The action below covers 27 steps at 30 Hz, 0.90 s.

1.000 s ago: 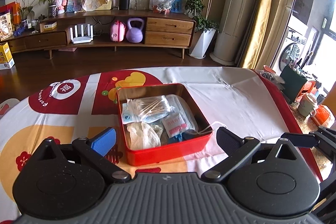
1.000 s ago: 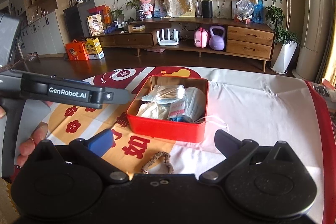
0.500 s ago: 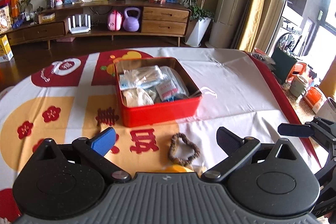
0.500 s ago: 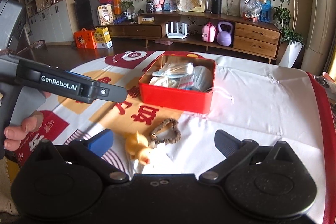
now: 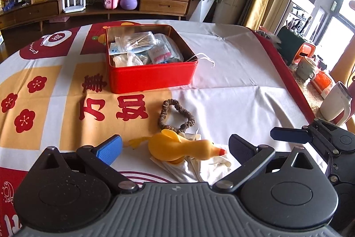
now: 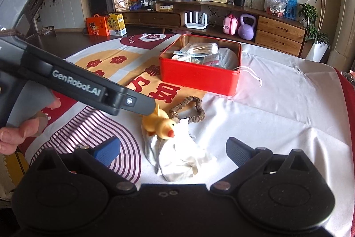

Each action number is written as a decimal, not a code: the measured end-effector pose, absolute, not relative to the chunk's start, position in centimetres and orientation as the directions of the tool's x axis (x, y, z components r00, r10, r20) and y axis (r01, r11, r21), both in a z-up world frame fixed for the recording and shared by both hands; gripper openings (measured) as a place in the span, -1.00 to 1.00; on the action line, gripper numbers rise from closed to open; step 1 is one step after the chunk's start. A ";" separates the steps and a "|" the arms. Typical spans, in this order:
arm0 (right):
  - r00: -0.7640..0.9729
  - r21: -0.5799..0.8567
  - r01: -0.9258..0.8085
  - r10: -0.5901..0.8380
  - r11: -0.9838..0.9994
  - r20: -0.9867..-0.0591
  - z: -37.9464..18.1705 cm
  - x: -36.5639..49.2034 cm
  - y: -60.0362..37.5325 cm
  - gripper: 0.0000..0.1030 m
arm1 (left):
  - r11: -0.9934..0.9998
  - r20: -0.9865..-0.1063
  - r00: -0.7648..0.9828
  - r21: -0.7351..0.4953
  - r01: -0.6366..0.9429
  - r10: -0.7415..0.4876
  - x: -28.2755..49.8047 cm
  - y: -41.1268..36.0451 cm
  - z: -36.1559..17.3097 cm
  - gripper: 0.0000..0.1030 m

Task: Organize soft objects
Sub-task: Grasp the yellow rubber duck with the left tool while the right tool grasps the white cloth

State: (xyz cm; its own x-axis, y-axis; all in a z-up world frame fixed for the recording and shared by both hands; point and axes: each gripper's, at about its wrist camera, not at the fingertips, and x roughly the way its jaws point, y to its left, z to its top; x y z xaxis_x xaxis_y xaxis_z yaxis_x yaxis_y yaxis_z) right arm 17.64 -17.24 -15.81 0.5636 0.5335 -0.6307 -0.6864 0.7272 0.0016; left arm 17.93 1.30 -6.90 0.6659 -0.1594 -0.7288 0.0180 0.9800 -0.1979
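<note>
Across the patterned table (image 5: 233,86), both grippers have pulled back wide open and empty, bringing the yellow rubber chicken toy (image 5: 177,148) at lower centre into reach, next for the red tin (image 5: 150,77).

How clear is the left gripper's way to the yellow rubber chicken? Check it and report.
Probably clear, yes. The left gripper is open with the yellow rubber chicken lying between its fingers, on top of the white cloth. Nothing stands between them; the brown scrunchie lies just beyond, and the right gripper is off to the side.
</note>
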 end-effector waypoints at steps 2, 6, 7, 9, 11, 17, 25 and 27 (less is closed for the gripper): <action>0.560 -0.006 -0.693 0.533 0.721 -0.635 -16.3 17.6 -17.1 0.96 | 0.981 -0.743 0.651 -0.193 0.010 -0.153 18.2 1.2 -7.5 0.99; 0.545 -0.006 -0.698 0.527 0.716 -0.652 -17.5 17.9 -16.9 0.84 | 0.982 -0.764 0.630 -0.186 -0.013 -0.136 18.7 1.3 -9.1 0.99; 0.539 -0.001 -0.699 0.526 0.715 -0.657 -17.8 18.0 -16.8 0.81 | 0.983 -0.767 0.628 -0.182 -0.022 -0.128 18.9 1.4 -9.5 0.99; 0.527 0.011 -0.701 0.528 0.713 -0.666 -18.4 18.4 -16.6 0.71 | 0.984 -0.772 0.625 -0.177 -0.031 -0.120 19.2 1.5 -10.2 0.99; 0.519 0.020 -0.703 0.532 0.711 -0.669 -18.9 18.6 -16.5 0.60 | 0.985 -0.779 0.617 -0.170 -0.037 -0.111 19.5 1.7 -10.9 0.99; 0.501 0.033 -0.708 0.534 0.705 -0.681 -20.0 19.4 -15.7 0.31 | 0.982 -0.758 0.634 -0.190 0.012 -0.154 19.8 1.7 -11.9 0.99; 0.493 0.055 -0.698 0.535 0.714 -0.686 -20.9 20.7 -15.1 -0.11 | 0.969 -0.738 0.639 -0.242 0.052 -0.218 20.6 1.8 -13.0 0.90; 0.491 0.060 -0.696 0.535 0.716 -0.687 -21.1 21.0 -15.0 -0.16 | 0.968 -0.737 0.636 -0.243 0.066 -0.228 20.8 1.6 -13.2 0.79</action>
